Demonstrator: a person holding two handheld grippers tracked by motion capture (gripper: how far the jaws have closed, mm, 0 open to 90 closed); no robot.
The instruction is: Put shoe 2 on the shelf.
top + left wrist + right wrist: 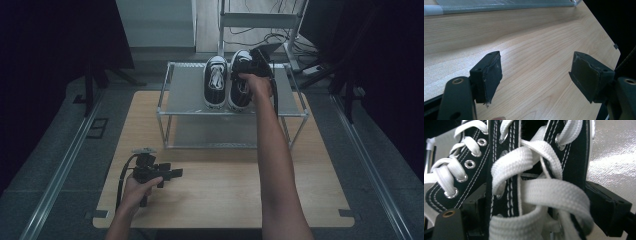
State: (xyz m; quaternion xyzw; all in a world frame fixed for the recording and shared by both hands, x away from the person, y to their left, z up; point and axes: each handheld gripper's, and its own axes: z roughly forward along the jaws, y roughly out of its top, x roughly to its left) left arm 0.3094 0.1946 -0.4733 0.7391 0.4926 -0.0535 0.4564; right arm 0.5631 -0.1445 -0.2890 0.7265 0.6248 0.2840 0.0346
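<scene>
Two black sneakers with white laces stand side by side on the top shelf of a metal rack [185,95]. The left sneaker [215,82] stands free. My right gripper [248,66] is over the right sneaker [239,96]. In the right gripper view its jaws sit on either side of that shoe's laced upper [506,170], closed against it, with the other sneaker [461,170] close at the left. My left gripper [176,173] rests low over the wooden table [225,185] at the front left. Its jaws [536,77] stand apart with bare wood between them.
The rack has a lower shelf [220,131] and stands at the table's far edge. A metal frame and cables [260,30] lie behind it. Floor rails [60,175] run along both sides of the table.
</scene>
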